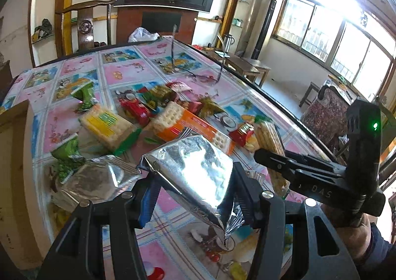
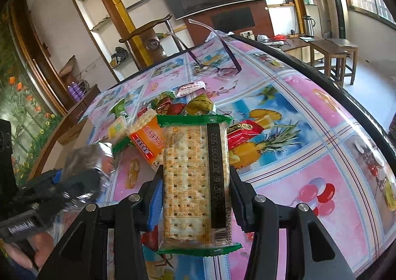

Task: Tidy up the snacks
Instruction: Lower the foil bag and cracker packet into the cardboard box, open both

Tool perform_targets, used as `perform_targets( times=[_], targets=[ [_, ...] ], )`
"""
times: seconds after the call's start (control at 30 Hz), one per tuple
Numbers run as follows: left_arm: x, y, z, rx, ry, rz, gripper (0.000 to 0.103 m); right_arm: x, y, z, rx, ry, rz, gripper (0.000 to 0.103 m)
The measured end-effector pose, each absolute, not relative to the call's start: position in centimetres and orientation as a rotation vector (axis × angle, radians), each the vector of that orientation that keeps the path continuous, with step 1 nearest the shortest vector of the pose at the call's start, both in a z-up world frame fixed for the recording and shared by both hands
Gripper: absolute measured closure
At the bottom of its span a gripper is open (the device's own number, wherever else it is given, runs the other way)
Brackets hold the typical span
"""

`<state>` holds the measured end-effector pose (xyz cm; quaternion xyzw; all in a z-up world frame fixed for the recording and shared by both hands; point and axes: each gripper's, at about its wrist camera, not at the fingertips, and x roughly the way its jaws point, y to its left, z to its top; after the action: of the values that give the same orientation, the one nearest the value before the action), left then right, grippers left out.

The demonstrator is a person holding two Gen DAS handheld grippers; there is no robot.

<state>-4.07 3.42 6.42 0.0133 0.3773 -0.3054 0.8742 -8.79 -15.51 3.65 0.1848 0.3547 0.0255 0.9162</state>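
Snacks lie in a loose heap at the middle of the left wrist frame, on the table (image 1: 128, 74) with its patterned cloth: an orange cracker box (image 1: 195, 126), a yellow-labelled cracker pack (image 1: 106, 126), red and green wrappers, and a second silver pouch (image 1: 99, 178) at lower left.

Step in hand: both grippers carry one item each, lifted clear of the heap.
- My left gripper (image 1: 195, 196) is clamped on a silver foil packet (image 1: 195, 171), which sits tilted between the pads at lower centre of its frame.
- My right gripper (image 2: 196, 196) is clamped on a clear-wrapped cracker pack (image 2: 195, 181) with green end seals, held lengthwise at lower centre of the right wrist frame.

I judge sorting to be at an early stage, since most items remain heaped. A tan surface at the left edge of the left wrist frame may be a box; I cannot tell.

Next move requires:
1. A destination for each held item, kept apart by type.
2. Lowering until the item rests flat, then releasing.
3. Clearance from the spectacles (image 2: 222, 69) lying beyond the heap.
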Motion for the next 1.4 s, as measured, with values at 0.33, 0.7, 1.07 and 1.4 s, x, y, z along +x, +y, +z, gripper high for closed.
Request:
perform_targets(
  times=[0.33,0.7,1.07,1.4],
  targets=[
    [-2.0,10.2,9.6,-0.064,0.711,-0.520,0.048,-7.9,-11.1,5.7,0.327,0.751,0.121,0.052],
    [4.4,23.2,9.7,-0.148,0.759,-0.211,0.047,-1.4,0.1,8.6,0.322,0.851,0.412,0.052],
    [9.5,33.2,5.7,-0.221,0.893,0.058,0.047,8.6,14.2,8.2,0.312,0.981,0.596,0.052],
    [10.5,33.2,3.5,-0.162,0.964,0.146,0.047,15.1,18.2,3.6,0.382,1.109,0.564,0.051]
  ],
)
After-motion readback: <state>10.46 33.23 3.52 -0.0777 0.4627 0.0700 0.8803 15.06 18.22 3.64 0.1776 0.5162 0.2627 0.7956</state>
